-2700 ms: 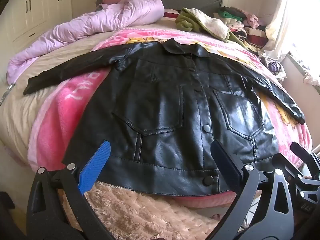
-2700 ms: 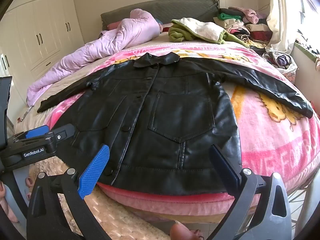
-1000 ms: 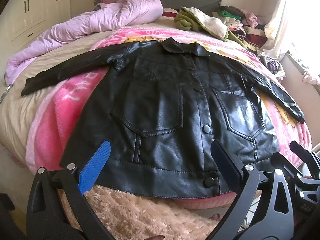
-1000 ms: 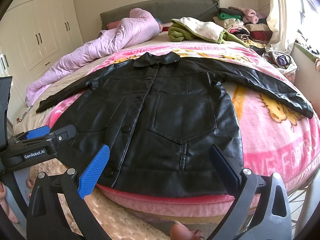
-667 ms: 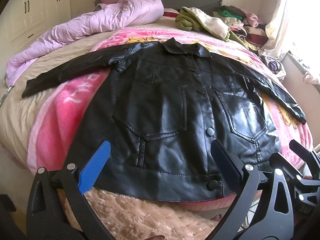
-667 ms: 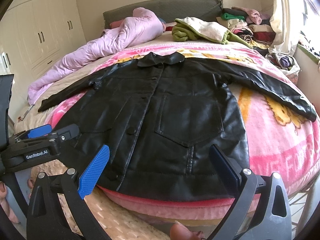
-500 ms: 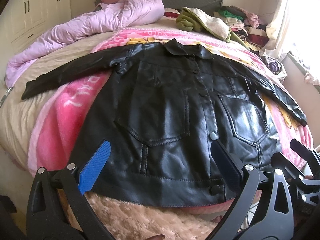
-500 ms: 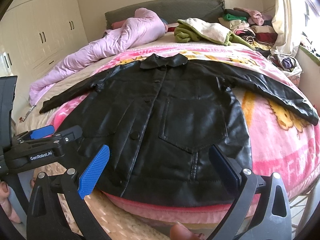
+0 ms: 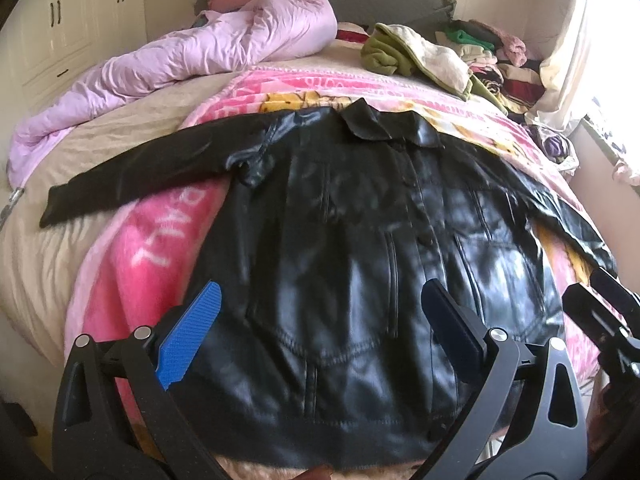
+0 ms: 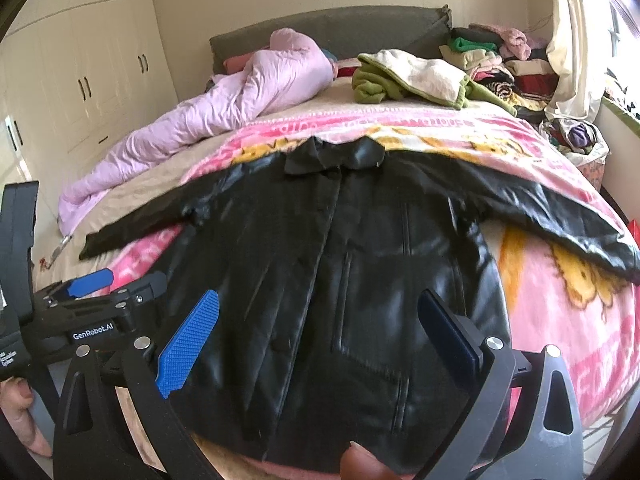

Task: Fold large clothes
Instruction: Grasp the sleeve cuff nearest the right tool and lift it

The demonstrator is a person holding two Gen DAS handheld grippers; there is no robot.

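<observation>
A black leather jacket lies flat and face up on a pink blanket, buttoned, collar toward the headboard, both sleeves spread out sideways. Its hem hangs near the bed's front edge. My left gripper hovers open over the lower left front panel, nothing between its fingers. My right gripper is open too, above the lower right panel and pocket. In the right wrist view the left gripper's body shows at the left, held by a hand.
A lilac duvet is bunched along the bed's left and back. A green and cream garment and a stack of folded clothes sit at the head. White wardrobes stand left; a curtain hangs right.
Both grippers have moved forward and in over the jacket's lower part, so the hem now sits lower in both views. Both stay open, and the jacket has not shifted.
</observation>
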